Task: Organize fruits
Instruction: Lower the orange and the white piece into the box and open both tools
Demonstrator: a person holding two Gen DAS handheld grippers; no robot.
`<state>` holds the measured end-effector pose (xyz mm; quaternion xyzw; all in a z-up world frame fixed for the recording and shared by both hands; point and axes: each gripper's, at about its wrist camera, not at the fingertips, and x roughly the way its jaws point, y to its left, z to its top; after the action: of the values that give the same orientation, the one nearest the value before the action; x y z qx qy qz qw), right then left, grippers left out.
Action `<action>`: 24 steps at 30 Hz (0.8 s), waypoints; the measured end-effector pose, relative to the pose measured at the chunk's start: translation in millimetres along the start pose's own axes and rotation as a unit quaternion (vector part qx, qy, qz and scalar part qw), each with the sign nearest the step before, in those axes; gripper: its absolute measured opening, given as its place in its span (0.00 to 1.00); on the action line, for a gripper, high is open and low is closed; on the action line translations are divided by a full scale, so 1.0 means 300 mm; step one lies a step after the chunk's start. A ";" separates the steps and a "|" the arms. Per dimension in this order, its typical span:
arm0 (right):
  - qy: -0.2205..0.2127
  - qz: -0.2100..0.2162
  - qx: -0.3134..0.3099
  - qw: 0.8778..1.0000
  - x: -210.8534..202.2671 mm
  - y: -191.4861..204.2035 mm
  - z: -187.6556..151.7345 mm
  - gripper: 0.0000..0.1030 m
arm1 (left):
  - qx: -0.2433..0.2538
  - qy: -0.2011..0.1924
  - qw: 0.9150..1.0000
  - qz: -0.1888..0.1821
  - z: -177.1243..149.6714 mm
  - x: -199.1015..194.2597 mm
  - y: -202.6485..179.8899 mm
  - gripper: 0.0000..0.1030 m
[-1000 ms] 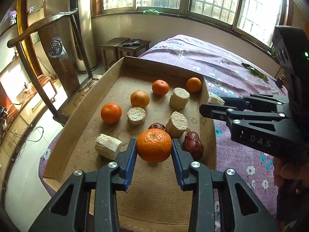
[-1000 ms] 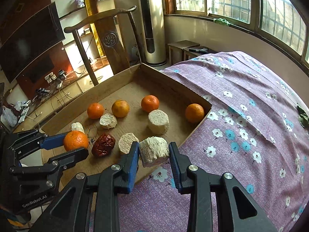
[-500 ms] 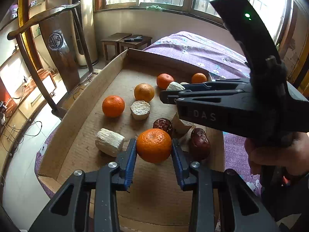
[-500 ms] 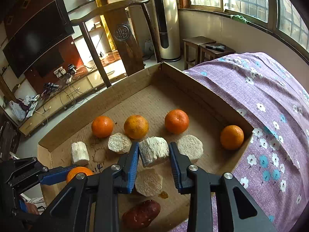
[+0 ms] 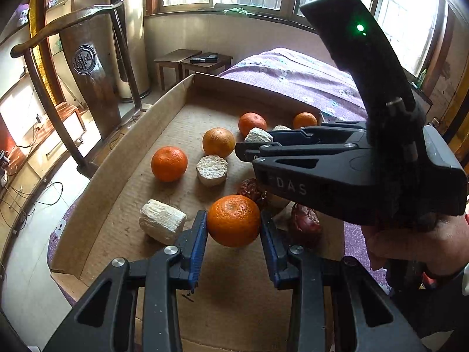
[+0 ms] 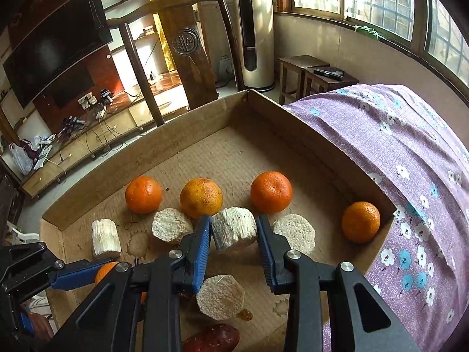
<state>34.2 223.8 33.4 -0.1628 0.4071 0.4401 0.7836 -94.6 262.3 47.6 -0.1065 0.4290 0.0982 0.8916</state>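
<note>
The left gripper (image 5: 233, 231) pinches a tangerine (image 5: 233, 220) above the cardboard tray (image 6: 164, 135). The right gripper (image 6: 234, 236) pinches a pale fibrous chunk (image 6: 233, 232); lower it gently toward 12 o'clock, beside similar chunks, before releasing.

A bed (image 6: 410, 135) covered in a purple flowered spread (image 6: 425, 205) carries a shallow cardboard tray (image 6: 187, 120), which lies along the bed's edge nearest the wooden chair. The tray's long wall (image 5: 137, 149) runs right at that edge, with the floor below it. The opposite wall meets the spread, and the tray's far corner points toward the small stools by the window.
</note>
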 end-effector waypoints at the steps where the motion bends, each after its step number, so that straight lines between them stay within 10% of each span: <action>1: -0.001 -0.001 0.000 1.000 -0.001 0.001 -0.001 0.34 | 0.000 -0.001 1.000 0.001 0.000 0.000 0.001 0.34; 10: -0.002 0.001 0.004 1.000 -0.009 0.003 -0.011 0.37 | 0.000 -0.002 1.000 0.020 -0.003 -0.004 0.000 0.35; 24: -0.027 -0.010 0.017 0.999 -0.111 0.005 -0.035 0.57 | 0.001 -0.027 0.999 0.031 -0.001 -0.044 -0.013 0.75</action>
<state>18.5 199.6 53.0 -0.1410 0.3916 0.4297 0.8013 -101.8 257.4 58.2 -0.0899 0.4076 0.1286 0.8996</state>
